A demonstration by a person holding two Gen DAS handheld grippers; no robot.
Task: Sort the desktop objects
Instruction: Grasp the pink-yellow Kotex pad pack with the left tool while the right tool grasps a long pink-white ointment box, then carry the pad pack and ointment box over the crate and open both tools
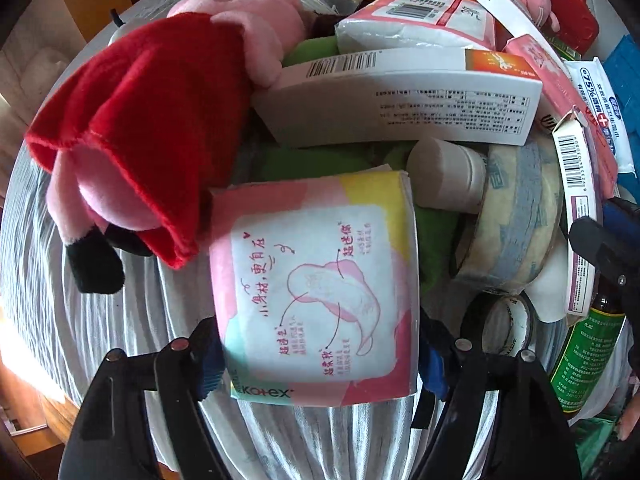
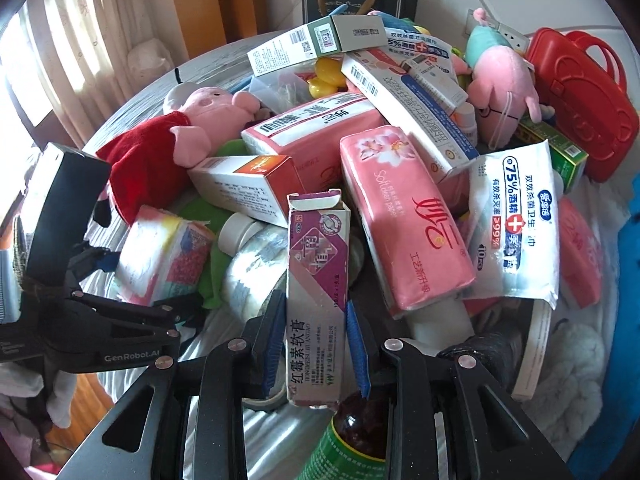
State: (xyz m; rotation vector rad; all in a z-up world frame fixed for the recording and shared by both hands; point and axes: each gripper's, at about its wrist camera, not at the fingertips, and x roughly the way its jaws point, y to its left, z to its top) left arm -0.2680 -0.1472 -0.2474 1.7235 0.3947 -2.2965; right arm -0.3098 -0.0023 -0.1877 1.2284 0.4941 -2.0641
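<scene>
My left gripper [image 1: 320, 344] is shut on a pink, yellow and white Kotex pad pack [image 1: 316, 284], held at the near edge of the pile. The same pack shows in the right wrist view [image 2: 164, 252], with the left gripper [image 2: 100, 276] on it. My right gripper [image 2: 314, 344] is shut on a tall white and purple ointment box [image 2: 316, 300] with an open top flap, held upright. Its right edge shows in the left wrist view [image 1: 578, 220]. A pink pig plush in a red dress [image 1: 152, 128] lies left of the pad pack.
A heap covers the grey cloth [image 1: 80, 340]: white medicine box [image 1: 400, 96], tape rolls [image 1: 516, 224], white bottle [image 1: 448, 176], pink tissue packs [image 2: 404, 216], wipes pack [image 2: 516, 216], second pig plush [image 2: 500, 76], red case [image 2: 580, 92]. A brown green-labelled bottle [image 2: 356, 432] lies under my right gripper.
</scene>
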